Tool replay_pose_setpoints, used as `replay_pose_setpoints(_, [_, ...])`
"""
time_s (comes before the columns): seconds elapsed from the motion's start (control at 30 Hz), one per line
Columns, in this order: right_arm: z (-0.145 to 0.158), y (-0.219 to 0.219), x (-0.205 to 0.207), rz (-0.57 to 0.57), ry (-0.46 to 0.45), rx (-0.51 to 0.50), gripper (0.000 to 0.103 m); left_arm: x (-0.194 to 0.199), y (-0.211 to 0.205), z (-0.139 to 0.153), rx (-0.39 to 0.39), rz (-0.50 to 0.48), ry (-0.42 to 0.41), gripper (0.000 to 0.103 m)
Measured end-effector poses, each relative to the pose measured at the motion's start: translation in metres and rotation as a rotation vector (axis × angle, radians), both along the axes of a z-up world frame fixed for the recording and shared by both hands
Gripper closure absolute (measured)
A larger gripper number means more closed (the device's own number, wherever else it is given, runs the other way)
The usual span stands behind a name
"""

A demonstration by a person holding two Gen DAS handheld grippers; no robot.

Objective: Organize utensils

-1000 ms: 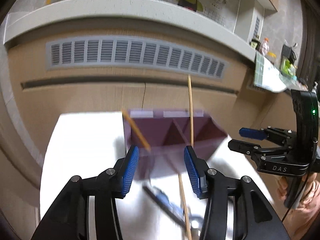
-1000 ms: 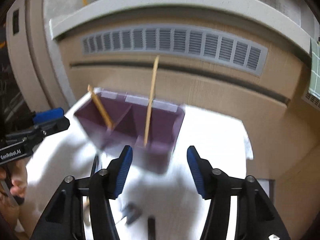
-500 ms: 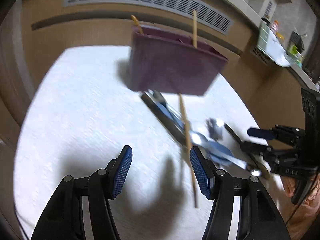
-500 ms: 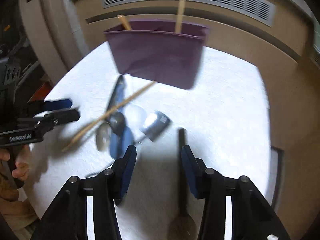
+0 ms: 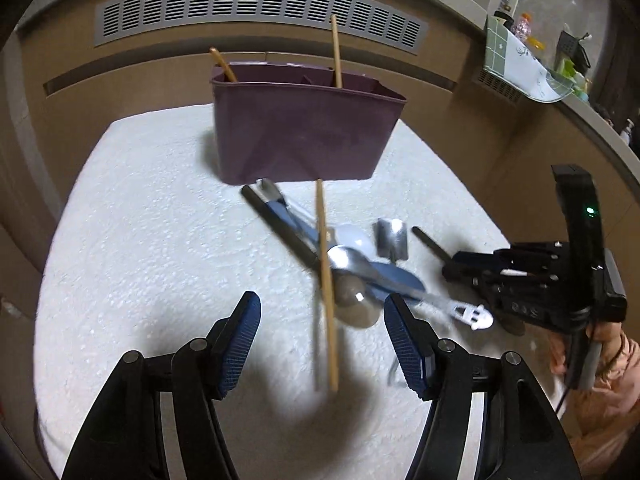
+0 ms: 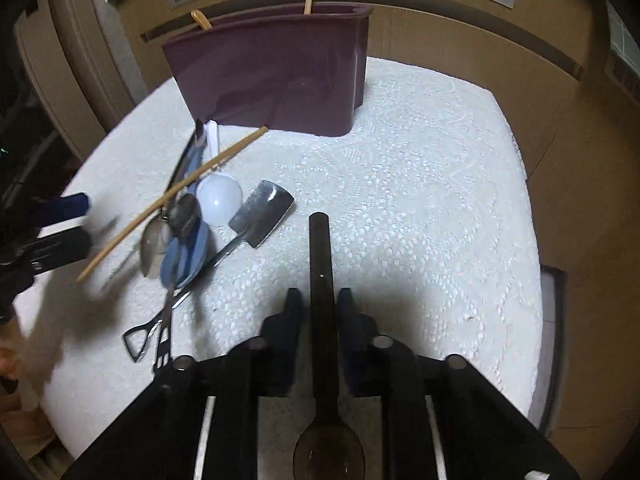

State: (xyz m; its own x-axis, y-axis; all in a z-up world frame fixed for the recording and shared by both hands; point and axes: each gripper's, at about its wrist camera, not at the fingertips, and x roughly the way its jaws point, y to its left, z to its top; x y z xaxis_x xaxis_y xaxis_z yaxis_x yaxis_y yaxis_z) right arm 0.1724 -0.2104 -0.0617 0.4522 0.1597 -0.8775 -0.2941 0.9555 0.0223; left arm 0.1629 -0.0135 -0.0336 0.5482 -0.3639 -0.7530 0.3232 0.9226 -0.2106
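Note:
A purple utensil holder [image 5: 306, 130] stands at the far side of the white mat, also in the right wrist view [image 6: 272, 70], with two wooden chopsticks [image 5: 335, 52] upright in it. A pile of spoons [image 5: 352, 264] lies in front of it, with a loose chopstick [image 5: 326, 280] across. My left gripper [image 5: 322, 344] is open above the chopstick's near end. My right gripper [image 6: 319, 306] is shut on the handle of a dark wooden spoon [image 6: 322, 264]; its bowl lies under the gripper. In the left wrist view the right gripper [image 5: 468, 266] is at the right.
The white textured mat [image 6: 420, 184] covers a small table in front of a wooden wall with a vent grille [image 5: 256, 8]. A flat metal spatula-like spoon [image 6: 262, 214] and a white spoon [image 6: 219, 198] lie in the pile. A shelf with small items [image 5: 532, 68] is far right.
Both grippers have dropped lower and closer to the mat. The right gripper has shut on the dark spoon's handle. The left gripper stays open over the loose chopstick.

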Motion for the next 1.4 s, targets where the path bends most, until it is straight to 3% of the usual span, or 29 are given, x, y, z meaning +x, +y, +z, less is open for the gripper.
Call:
replay_pose_setpoints(0.23, [0.023, 0.003, -0.013, 0.033, 0.028, 0.172, 0.092, -0.006, 0.009, -0.006, 0.000, -0.003, 0.020, 0.034])
replay_pose_setpoints(0.43, [0.025, 0.016, -0.021, 0.043, -0.003, 0.107, 0.092, -0.013, -0.002, -0.010, -0.048, -0.071, 0.034, 0.035])
replay_pose_setpoints(0.57, [0.026, 0.019, -0.019, 0.043, -0.007, 0.065, 0.090, -0.018, 0.000, -0.012, -0.005, -0.052, 0.021, 0.035])
replay_pose_setpoints(0.67, [0.035, 0.024, -0.005, 0.054, 0.008, 0.127, 0.090, -0.016, 0.010, -0.012, 0.042, 0.013, 0.015, 0.035])
replay_pose_setpoints(0.8, [0.035, 0.038, 0.033, 0.008, 0.104, 0.278, 0.090, -0.012, 0.029, -0.009, 0.041, 0.090, -0.002, 0.034])
replay_pose_setpoints(0.97, [0.017, 0.068, 0.075, -0.077, 0.176, 0.324, 0.089, -0.005, 0.052, -0.011, 0.028, 0.139, -0.004, 0.030])
replay_pose_setpoints(1.17, [0.004, 0.099, 0.100, -0.088, 0.152, 0.159, 0.087, 0.002, 0.061, -0.021, 0.008, 0.150, 0.026, 0.029])
replay_pose_setpoints(1.27, [0.005, 0.099, 0.092, -0.003, 0.172, 0.126, 0.096, 0.003, 0.060, -0.021, 0.005, 0.141, 0.028, 0.029])
replay_pose_setpoints(1.4, [0.010, 0.076, 0.066, 0.028, 0.135, 0.077, 0.098, 0.013, 0.051, -0.018, -0.014, 0.098, 0.033, 0.029])
